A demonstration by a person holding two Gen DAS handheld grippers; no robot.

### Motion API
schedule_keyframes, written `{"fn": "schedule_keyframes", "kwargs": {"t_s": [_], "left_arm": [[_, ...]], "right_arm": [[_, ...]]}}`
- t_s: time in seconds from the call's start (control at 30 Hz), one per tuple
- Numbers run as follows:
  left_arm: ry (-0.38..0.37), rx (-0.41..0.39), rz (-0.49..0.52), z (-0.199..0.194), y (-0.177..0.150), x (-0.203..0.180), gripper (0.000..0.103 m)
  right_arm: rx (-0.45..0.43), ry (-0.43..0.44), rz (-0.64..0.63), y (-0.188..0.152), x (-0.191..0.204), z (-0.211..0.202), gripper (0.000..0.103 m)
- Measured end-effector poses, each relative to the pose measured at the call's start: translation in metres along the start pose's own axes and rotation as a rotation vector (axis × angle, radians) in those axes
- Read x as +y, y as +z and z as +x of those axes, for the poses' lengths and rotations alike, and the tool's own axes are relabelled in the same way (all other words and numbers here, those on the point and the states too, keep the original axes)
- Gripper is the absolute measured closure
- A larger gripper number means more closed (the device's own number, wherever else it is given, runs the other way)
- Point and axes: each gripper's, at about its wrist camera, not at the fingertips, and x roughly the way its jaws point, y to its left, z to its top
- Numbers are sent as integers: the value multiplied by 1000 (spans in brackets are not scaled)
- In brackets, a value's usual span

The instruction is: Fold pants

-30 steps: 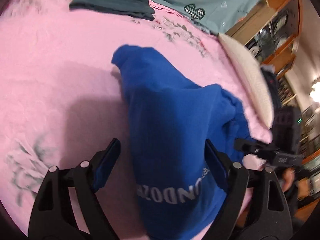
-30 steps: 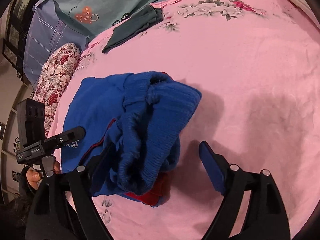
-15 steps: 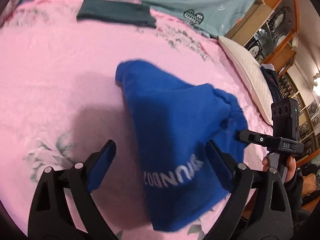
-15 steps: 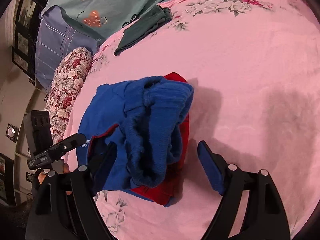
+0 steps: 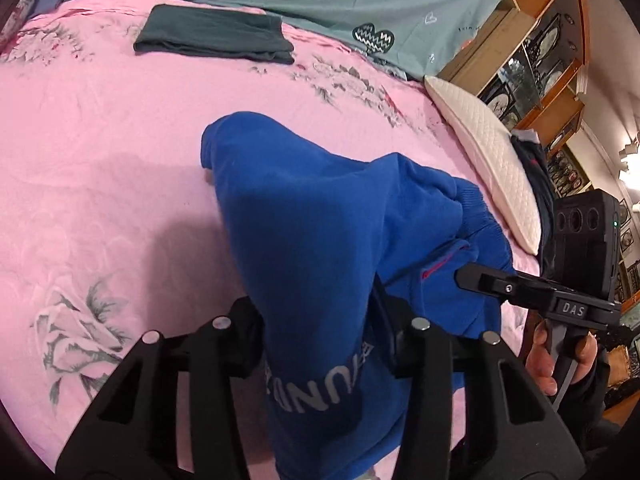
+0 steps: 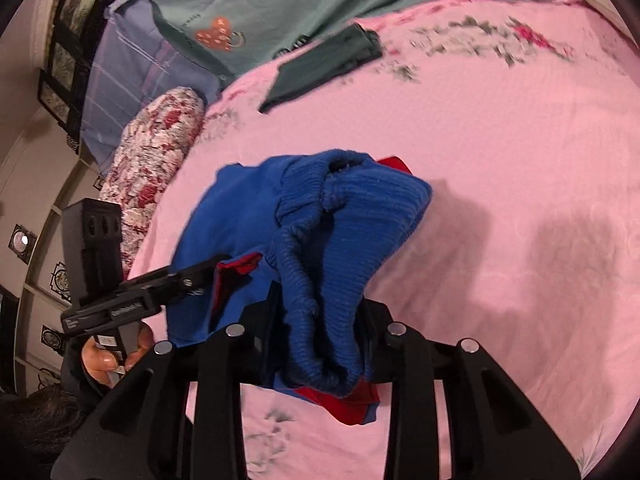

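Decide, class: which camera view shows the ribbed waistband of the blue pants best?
The right wrist view: the ribbed waistband fills its centre, bunched between the right gripper fingers. The left wrist view shows only a small ribbed edge at the far right of the pants, mostly smooth cloth.

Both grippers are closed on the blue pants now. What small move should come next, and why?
Probably lift both and draw them apart. The left gripper pinches the printed end and the right gripper the ribbed waistband, yet the blue pants lie bunched on the pink bedspread.
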Motion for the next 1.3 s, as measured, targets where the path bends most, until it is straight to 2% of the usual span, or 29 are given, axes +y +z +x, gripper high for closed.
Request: {"fn": "schedule_keyframes", "kwargs": {"t_s": [0.13, 0.2, 0.3, 0.4, 0.53, 0.6, 0.63, 0.67, 0.7, 0.77, 0.8, 0.83, 0.9, 0.97, 1.0, 1.07, 1.13, 1.17, 1.2, 1.23, 1.27, 1.3], "left_arm": [[19, -68, 36, -25, 24, 0, 57], [37, -91, 54, -34, 45, 0, 57], [74, -133, 86, -45, 97, 1, 57], [115, -188, 109, -50, 168, 12, 57], [149, -211, 80, -27, 253, 43, 53], [192, -203, 70, 7, 293, 71, 46], [219, -198, 68, 22, 307, 88, 35], [256, -186, 62, 44, 320, 106, 19], [313, -170, 48, 66, 329, 127, 15], [459, -67, -35, 108, 331, 183, 15], [419, -48, -73, 112, 328, 197, 14], [359, -82, -115, 103, 321, 207, 14], [363, -138, -94, 83, 315, 202, 16], [371, -240, -50, 58, 310, 185, 16], [369, -292, -23, 48, 309, 170, 16], [384, -313, 4, 49, 313, 151, 15], [481, -240, 30, 79, 320, 142, 15], [529, -186, 19, 98, 324, 149, 16], [573, -137, -6, 116, 328, 162, 15], [554, -122, -49, 125, 325, 175, 9], [562, -153, -74, 124, 323, 180, 3], [564, -163, -76, 121, 323, 178, 3]], "right_arm": [[-35, 10, -50, 33, 22, -3, 71], [-61, 6, -87, 60, 36, -2, 71], [-109, -2, -136, 113, 56, 1, 71], [-150, -16, -171, 177, 71, 16, 71], [-175, -40, -188, 262, 71, 62, 70], [-171, -81, -195, 299, 60, 103, 66], [-162, -136, -202, 313, 51, 127, 51], [-137, -244, -196, 324, 34, 159, 43], [-102, -329, -173, 328, 17, 185, 40], [-36, -434, -82, 325, -17, 217, 44], [-59, -408, -63, 319, -23, 215, 48], [-108, -382, -76, 314, -21, 206, 49], [-241, -396, -164, 305, -2, 183, 49], [-325, -315, -211, 306, 20, 163, 49], [-330, -279, -214, 309, 27, 162, 49], [-261, -249, -191, 321, 34, 178, 51], [-140, -326, -144, 328, 25, 212, 59], [-65, -370, -109, 328, 13, 233, 59], [-30, -412, -102, 326, 4, 248, 59], [-58, -425, -134, 324, 3, 249, 60], [-61, -427, -153, 323, 6, 247, 60], [-71, -416, -143, 324, 7, 243, 60]]}}
